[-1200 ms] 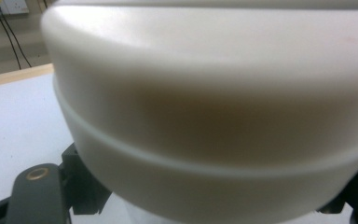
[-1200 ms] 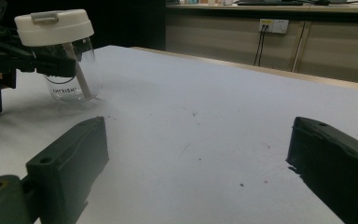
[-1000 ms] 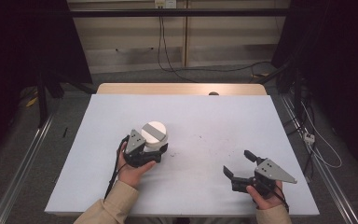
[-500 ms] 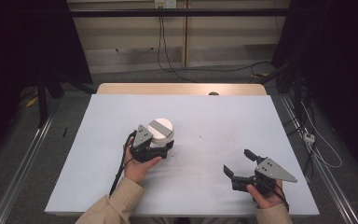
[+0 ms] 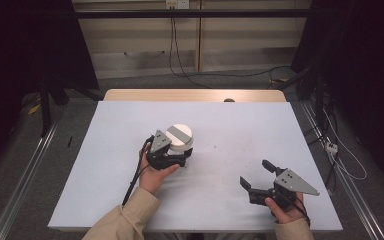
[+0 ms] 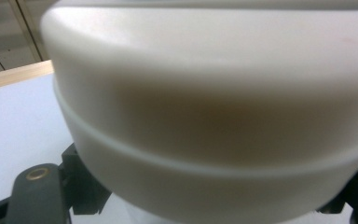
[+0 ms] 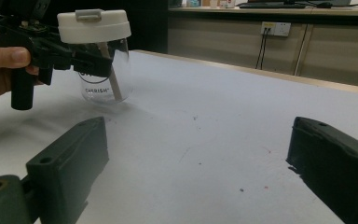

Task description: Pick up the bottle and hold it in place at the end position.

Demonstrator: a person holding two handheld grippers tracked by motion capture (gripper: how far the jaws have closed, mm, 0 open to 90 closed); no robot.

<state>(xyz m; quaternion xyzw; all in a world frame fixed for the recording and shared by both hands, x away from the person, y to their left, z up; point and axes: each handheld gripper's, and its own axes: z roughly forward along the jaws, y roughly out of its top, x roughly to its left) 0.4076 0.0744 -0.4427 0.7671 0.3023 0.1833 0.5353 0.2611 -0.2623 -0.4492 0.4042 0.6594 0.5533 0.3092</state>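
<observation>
Transport is the step I'm in: my left gripper (image 5: 172, 159) is clamped on the clear jar (image 7: 103, 79) just under its white lid (image 5: 179, 136), near the middle of the table (image 5: 105, 165). My right gripper (image 5: 260, 176) waits near the table's front edge, jaws apart and empty. Next I judge a steady set-down, keeping the jar upright.

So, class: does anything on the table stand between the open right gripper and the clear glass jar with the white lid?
Nothing visible does: bare white table lies between the right gripper and the jar, which the left gripper clamps.
</observation>
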